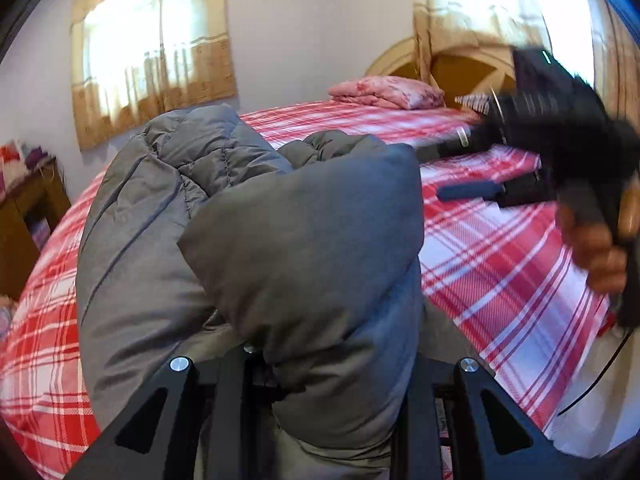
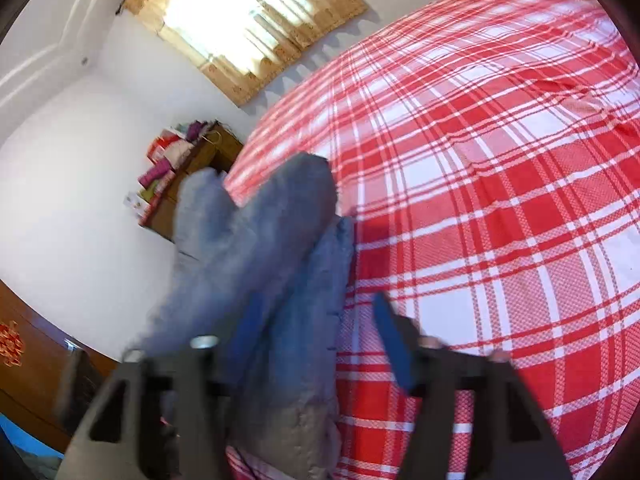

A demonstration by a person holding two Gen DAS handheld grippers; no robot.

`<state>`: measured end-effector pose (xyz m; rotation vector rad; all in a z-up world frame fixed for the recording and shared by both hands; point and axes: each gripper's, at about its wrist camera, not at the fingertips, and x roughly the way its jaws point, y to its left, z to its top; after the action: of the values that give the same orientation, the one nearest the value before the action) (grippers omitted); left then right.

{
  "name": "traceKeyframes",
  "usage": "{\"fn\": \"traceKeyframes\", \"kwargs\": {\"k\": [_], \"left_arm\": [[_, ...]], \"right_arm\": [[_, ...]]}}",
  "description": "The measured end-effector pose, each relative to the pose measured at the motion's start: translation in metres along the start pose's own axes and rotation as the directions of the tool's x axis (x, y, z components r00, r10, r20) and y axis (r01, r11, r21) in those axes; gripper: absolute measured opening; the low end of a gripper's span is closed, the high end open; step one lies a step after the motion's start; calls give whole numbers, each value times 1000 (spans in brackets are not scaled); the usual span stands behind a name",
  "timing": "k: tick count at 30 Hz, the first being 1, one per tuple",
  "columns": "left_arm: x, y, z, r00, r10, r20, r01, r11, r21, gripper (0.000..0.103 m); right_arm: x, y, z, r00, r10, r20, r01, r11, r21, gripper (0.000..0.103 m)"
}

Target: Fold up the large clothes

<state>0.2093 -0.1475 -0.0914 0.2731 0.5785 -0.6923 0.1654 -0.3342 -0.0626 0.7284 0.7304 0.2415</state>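
A grey quilted puffer jacket [image 1: 224, 232] is bunched up over the red plaid bed [image 1: 500, 264]. My left gripper [image 1: 324, 384] is shut on a thick fold of the jacket, which covers its fingertips. My right gripper [image 2: 320, 340] is open, its blue pads [image 2: 394, 340] spread apart, with a grey jacket fold [image 2: 264, 240] lying loosely between and over the left finger. In the left wrist view the right gripper [image 1: 452, 172] is blurred at the right, its fingers apart beside the jacket's edge.
A folded pink blanket [image 1: 388, 92] lies by the wooden headboard [image 1: 460, 68]. A wooden cabinet with clutter [image 2: 188, 160] stands left of the bed below a curtained window [image 1: 152, 52]. The bed edge is at the lower right [image 1: 592, 412].
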Motion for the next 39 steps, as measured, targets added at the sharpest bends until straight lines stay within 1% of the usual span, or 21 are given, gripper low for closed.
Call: {"fn": "traceKeyframes", "kwargs": {"k": [3,4,6,7,8,9,12,14,17,18,19,20,24,26,29,30,31,32,33,36,39], "left_arm": [[-2,-7,-7,1000,20,7,-20,1000,12,26],[-3,-8,-9,999,30,16,-30,999,21,26],[-5,-10,-12,998,46,32,-48,998,47,26],[-10,-13,-15,998,50,39,-52,997,56,26],[-11,-12,-14,998,53,46,-56,996,66,26],[-13,-12,-15,997,55,60,-60,995,75,26],[-24,-13,-16,992,82,97,-91,991,98,26],[-25,-13,-17,992,70,105,-81,991,109,27],[-15,-15,-14,996,9,88,-16,996,88,28],[-10,-17,-12,996,-14,84,7,996,84,28],[-5,-18,-10,996,-46,76,40,996,84,28],[-1,-20,-10,996,-60,66,55,995,83,29],[22,-29,-13,993,-118,0,118,987,107,30],[30,-31,-11,991,-127,-31,130,982,137,30],[33,-29,-13,989,-142,-50,147,982,119,30],[33,-28,-13,988,-143,-51,148,983,109,30],[33,-28,-13,989,-143,-49,147,984,103,30],[33,-28,-13,989,-141,-47,145,984,100,30],[33,-26,-14,989,-139,-45,143,985,100,30],[33,-25,-12,990,-137,-40,141,984,105,30],[34,-27,-12,990,-134,-34,137,985,104,30]], "right_arm": [[11,5,17,994,88,-61,-85,996,36,67],[20,8,23,989,100,-106,-96,995,40,68],[34,13,29,989,24,-144,-23,1000,11,69],[45,19,32,989,-8,-149,2,999,-43,63],[59,26,33,984,-35,-176,16,994,-105,50],[70,31,31,977,-51,-209,21,990,-139,21],[99,48,23,968,-11,-249,-41,978,-203,14],[103,62,18,968,103,-230,-161,956,-247,14],[128,37,17,956,131,-261,-180,968,-173,11],[137,23,14,952,127,-280,-175,973,-152,4],[144,10,13,946,127,-298,-175,975,-139,2],[146,-1,10,944,128,-306,-174,976,-129,1],[142,-42,5,927,242,-286,-238,970,47,1],[134,-49,6,926,248,-284,-236,969,77,1],[115,-44,12,938,190,-290,-182,982,53,7],[103,-38,15,944,151,-292,-153,988,17,15],[93,-35,13,950,128,-284,-137,991,-10,36],[76,-31,16,964,92,-251,-107,993,-45,52],[65,-30,18,975,57,-216,-74,995,-71,77],[24,-17,25,990,30,-138,-51,987,-150,78],[8,7,33,989,98,-108,-117,977,-178,78]]}}
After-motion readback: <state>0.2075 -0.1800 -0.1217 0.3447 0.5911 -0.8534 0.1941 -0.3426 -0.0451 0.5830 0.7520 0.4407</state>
